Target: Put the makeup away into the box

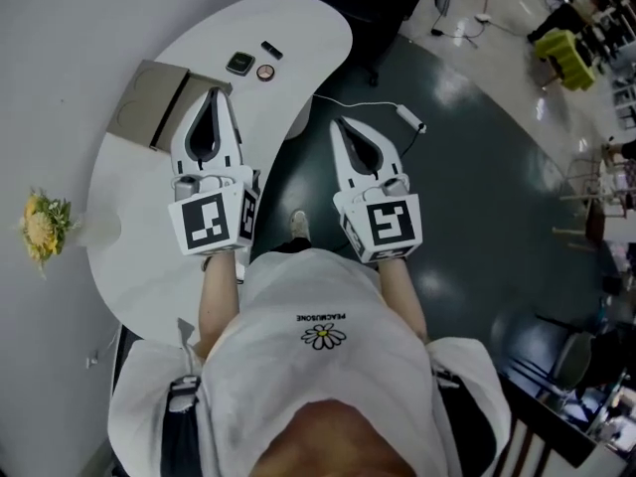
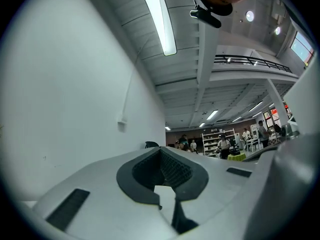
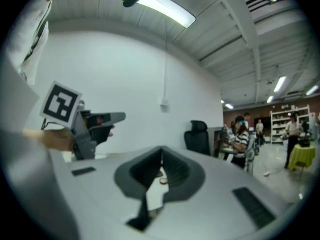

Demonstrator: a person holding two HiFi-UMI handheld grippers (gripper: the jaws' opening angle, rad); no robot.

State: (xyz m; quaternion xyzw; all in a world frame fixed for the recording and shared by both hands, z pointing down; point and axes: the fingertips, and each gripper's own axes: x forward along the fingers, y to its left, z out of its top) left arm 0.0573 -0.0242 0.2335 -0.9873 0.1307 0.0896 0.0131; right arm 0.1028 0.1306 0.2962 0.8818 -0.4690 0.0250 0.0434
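We see the makeup just ahead of our left gripper — our right gripper sits farther off — both jaws closed, empty.

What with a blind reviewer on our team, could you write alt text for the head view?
A person in a white shirt holds two shut, empty grippers, left gripper above a curved white table, right gripper above the dark floor beside it. Ahead on the table lie a beige box and three small makeup items; yellow flowers stand at its left edge.
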